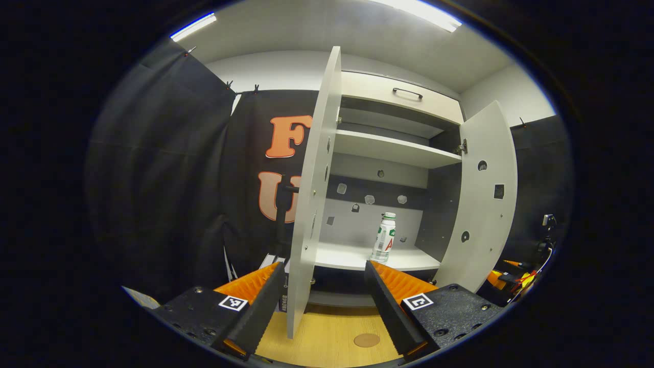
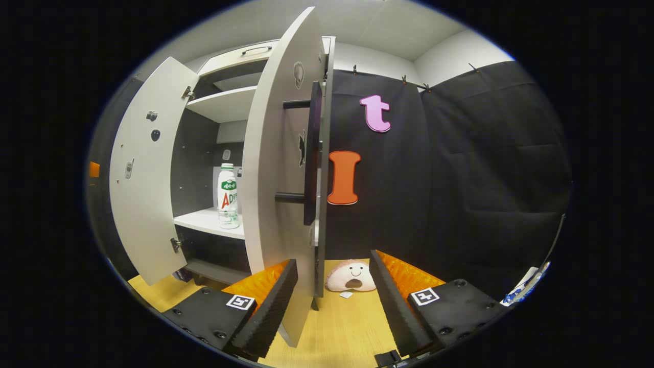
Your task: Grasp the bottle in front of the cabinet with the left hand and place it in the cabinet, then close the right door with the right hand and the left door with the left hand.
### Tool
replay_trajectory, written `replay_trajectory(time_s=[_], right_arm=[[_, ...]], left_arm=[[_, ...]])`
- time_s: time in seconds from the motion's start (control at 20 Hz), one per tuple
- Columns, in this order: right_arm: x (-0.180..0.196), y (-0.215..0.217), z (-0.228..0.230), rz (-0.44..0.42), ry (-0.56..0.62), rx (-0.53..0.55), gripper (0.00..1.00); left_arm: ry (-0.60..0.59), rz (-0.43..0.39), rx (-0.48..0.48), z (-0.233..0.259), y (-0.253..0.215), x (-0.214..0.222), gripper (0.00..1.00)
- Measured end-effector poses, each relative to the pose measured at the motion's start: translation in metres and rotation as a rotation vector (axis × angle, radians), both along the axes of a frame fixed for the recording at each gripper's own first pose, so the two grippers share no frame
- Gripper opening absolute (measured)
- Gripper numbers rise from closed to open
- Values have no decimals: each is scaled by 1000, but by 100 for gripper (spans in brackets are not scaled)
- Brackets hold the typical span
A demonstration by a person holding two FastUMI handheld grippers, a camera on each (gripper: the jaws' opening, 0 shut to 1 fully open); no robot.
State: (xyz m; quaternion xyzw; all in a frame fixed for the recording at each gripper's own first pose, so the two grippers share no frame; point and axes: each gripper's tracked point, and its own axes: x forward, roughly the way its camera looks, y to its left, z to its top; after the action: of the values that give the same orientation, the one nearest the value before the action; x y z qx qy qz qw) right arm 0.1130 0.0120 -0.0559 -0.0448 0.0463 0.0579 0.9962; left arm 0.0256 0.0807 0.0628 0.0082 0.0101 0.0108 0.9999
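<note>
White bottle stands upright on the cabinet's bottom shelf. Both doors hang open. The left door's edge sits between the left gripper's spread, empty fingers. The right door's edge sits between the right gripper's spread, empty fingers.

Quick count around the pale grey open-fronted cabinet: one white plastic bottle inside it, two grey doors on it, one pink plush toy beside it.
</note>
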Motion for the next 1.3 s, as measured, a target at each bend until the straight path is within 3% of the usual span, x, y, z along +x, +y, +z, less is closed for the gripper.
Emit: replay_trajectory(time_s=[0.3,0.6,0.65,0.7,0.8,1.05,1.3], right_arm=[[7,47,-3,74,-2,-2,95],[25,91,-8,118,-9,-5,95],[28,100,-10,137,-8,-5,100],[29,112,-12,163,-7,-3,95],[29,129,-15,200,1,-12,96],[25,140,-9,214,-16,-35,97],[17,123,1,182,2,-19,97]], left_arm=[[-5,29,-2,-5,23,3,97],[-7,70,10,-8,45,2,95],[-6,75,8,-9,48,3,95],[-3,79,7,-9,50,2,95],[-1,84,8,-10,58,2,95],[4,102,13,-15,72,8,95],[6,122,19,-21,88,19,95]])
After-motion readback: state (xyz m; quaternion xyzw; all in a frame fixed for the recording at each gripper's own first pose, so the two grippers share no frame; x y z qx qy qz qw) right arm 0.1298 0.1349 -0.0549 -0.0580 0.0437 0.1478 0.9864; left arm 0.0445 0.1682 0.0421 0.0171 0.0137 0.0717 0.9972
